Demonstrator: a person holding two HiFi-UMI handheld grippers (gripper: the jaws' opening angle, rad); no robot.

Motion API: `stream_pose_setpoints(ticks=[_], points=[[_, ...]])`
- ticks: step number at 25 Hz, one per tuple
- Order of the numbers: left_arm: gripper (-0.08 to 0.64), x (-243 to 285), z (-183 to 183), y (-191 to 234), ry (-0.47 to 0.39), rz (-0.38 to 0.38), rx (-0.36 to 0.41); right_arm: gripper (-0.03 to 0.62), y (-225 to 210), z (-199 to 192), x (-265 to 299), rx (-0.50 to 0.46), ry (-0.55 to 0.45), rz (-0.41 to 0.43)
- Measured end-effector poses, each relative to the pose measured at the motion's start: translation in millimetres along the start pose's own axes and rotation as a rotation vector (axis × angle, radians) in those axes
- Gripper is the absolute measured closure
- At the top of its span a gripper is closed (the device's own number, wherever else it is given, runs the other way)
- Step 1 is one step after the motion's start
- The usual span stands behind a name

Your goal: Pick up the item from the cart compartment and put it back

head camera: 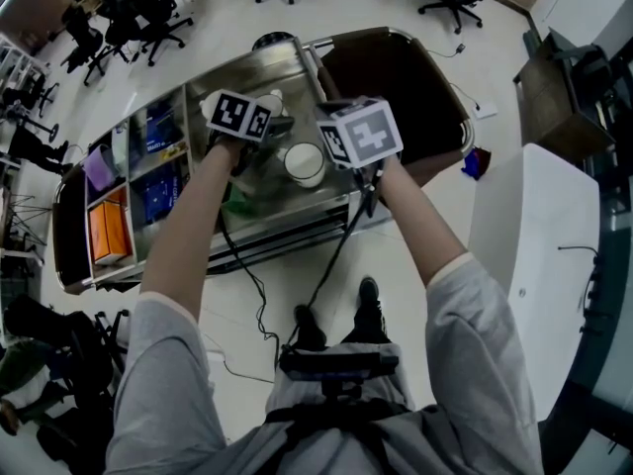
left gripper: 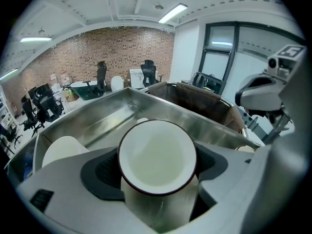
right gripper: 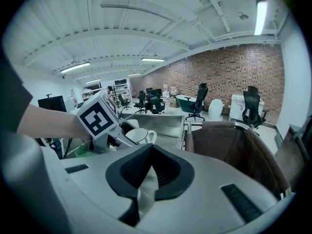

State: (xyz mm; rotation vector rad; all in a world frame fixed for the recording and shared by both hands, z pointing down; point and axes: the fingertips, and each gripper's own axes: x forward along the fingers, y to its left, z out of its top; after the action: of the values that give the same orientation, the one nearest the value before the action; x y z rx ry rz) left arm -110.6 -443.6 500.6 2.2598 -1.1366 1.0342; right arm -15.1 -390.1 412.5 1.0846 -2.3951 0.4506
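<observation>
A white mug (left gripper: pixel 157 156) with a dark rim sits between the pads of my left gripper (left gripper: pixel 158 179), which press on its sides; I look straight into its empty mouth. In the head view the mug (head camera: pixel 305 163) hangs over the steel cart's top tray (head camera: pixel 247 72), beside the left gripper's marker cube (head camera: pixel 237 115). The right gripper view shows the mug (right gripper: pixel 138 135) with its handle facing right. My right gripper (right gripper: pixel 151 152) hovers just right of the mug, its pads together at the tips with nothing held.
The cart has a brown bag (head camera: pixel 396 77) at its right end and side compartments with orange (head camera: pixel 107 231), blue (head camera: pixel 156 198) and purple (head camera: pixel 99 169) items at its left. Another white dish (left gripper: pixel 63 150) lies in the tray. Office chairs (head camera: pixel 148 23) stand behind; a white table (head camera: pixel 554 226) is at right.
</observation>
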Motion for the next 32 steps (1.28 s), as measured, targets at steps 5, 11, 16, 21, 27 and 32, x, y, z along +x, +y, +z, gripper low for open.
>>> stream_pose_setpoints(ticks=[5,11,16,21,27,32], points=[[0.147,-22,12,-2,-0.068,0.007,-0.021,0.583,2,1,-5,-0.005,-0.002,-0.001],[0.147,-52,22,-9,-0.14,0.019,-0.026,0.583,10,5,-12,-0.012,-0.012,0.005],[0.147,-85,27,-18,-0.22,0.016,-0.038,0.583,23,8,-19,-0.019,-0.029,0.021],[0.147,-123,22,-29,-0.298,0.02,-0.053,0.583,39,10,-31,-0.029,-0.051,0.041],[0.147,-166,-2,-43,-0.383,0.033,-0.082,0.583,61,3,-47,-0.037,-0.077,0.081],[0.147,-204,-33,-56,-0.457,0.041,-0.114,0.583,90,-3,-62,-0.053,-0.111,0.129]])
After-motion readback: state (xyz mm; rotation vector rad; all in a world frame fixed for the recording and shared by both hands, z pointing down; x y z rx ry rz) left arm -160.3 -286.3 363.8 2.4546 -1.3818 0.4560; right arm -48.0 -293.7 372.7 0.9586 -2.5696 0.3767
